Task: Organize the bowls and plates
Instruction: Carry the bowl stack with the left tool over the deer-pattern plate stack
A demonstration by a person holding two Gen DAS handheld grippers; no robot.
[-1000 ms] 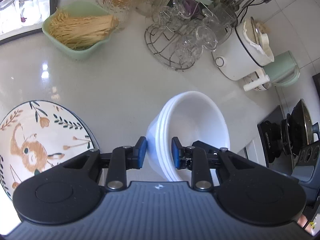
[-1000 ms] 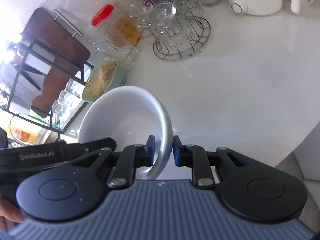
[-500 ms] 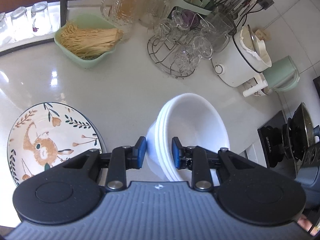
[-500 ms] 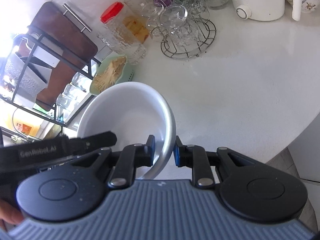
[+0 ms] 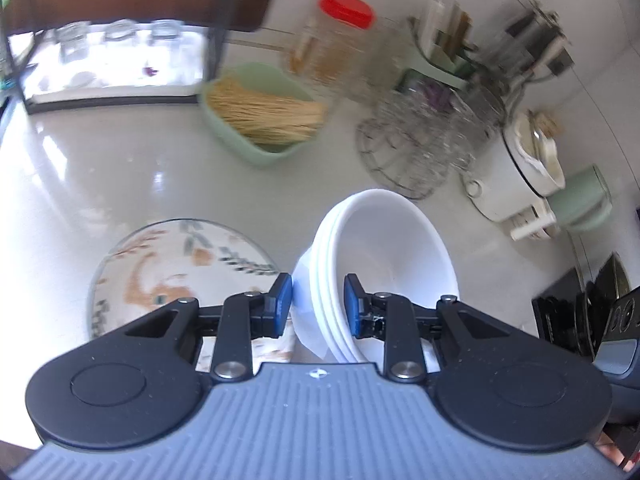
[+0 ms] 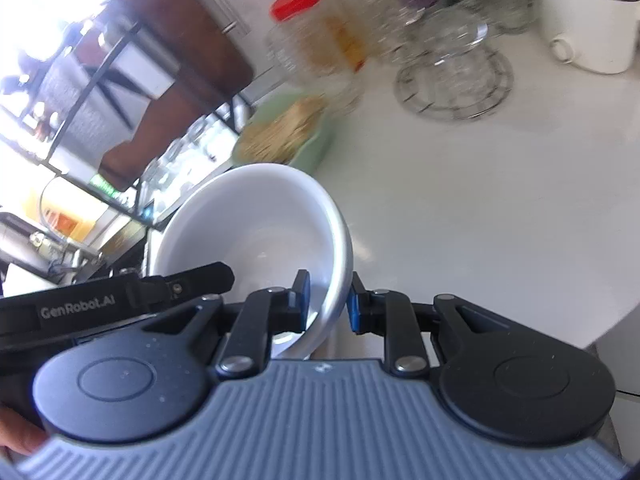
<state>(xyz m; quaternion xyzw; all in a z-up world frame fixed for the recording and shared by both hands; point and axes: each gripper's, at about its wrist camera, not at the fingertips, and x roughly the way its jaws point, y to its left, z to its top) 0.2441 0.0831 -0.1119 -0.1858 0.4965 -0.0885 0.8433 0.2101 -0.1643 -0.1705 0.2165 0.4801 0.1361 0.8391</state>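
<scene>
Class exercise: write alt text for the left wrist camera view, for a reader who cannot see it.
The left gripper clamps the rim of a stack of white bowls above a pale counter. A floral plate lies left; a green dish of noodles sits behind.

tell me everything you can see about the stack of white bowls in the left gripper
The stack of white bowls is glossy and plain, ceramic or melamine by its look, with about three nested rims showing. It is tilted, opening facing right. The left gripper pinches its near rim between blue pads, above the pale counter, right of the patterned plate.
</scene>
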